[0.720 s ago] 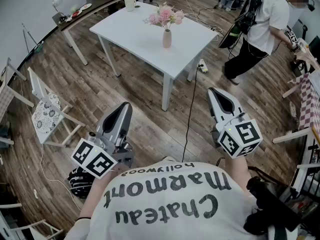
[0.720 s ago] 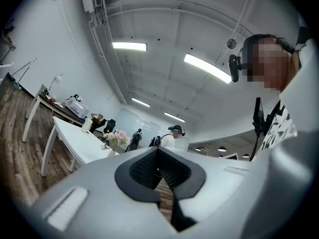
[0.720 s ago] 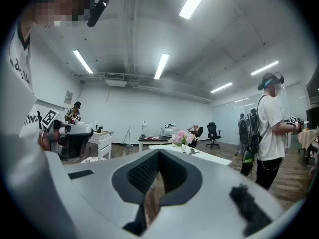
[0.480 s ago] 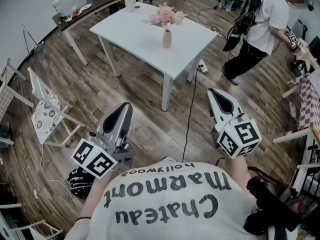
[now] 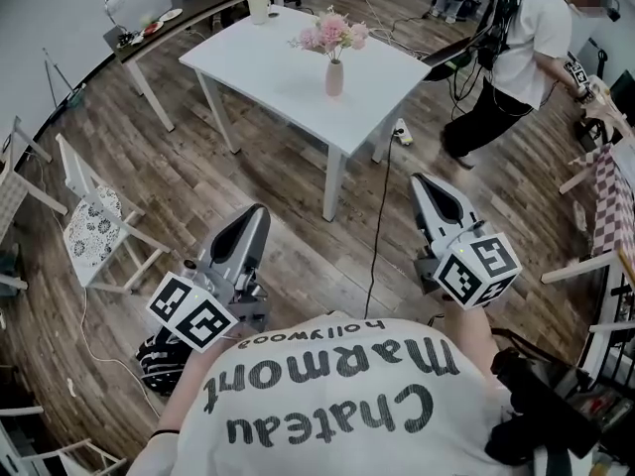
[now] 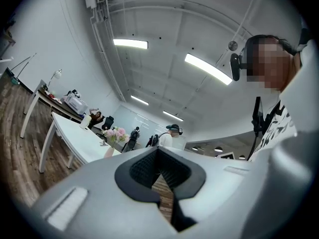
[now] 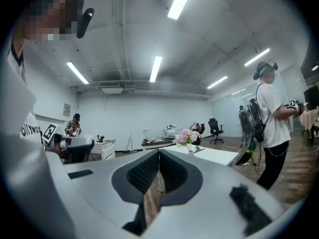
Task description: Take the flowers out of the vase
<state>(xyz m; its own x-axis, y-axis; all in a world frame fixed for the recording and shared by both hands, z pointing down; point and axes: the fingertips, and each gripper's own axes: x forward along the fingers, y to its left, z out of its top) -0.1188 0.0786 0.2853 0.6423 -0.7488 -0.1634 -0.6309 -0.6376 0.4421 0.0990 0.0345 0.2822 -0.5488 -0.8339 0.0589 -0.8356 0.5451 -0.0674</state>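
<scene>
The left gripper has crept a little toward the far right since a moment ago, while the right gripper sits where it was. Both are held close to the person's chest. In each gripper view the 2 jaws are pressed together at the tips with nothing between them, and only floor shows through the gap behind. The change is slight, so I judge the task has barely started: an approach, with no reach yet made.

The flowers, a pink bunch, stand upright in the vase. The vase rests near the middle of the white table, well apart from both grippers.

At the near left stands a white folding chair with a patterned seat. A mug sits at the table's far corner, well apart from the vase. A cable trails across the floor between the grippers and the table's near leg, a likely trip point. At the far right, a second person stands near the table's right side. A dark flat thing, which I cannot identify, now juts from them toward the table, where before it hung down. That may crowd an approach from the right. The jaws will need to open before either gripper can take the stems.
</scene>
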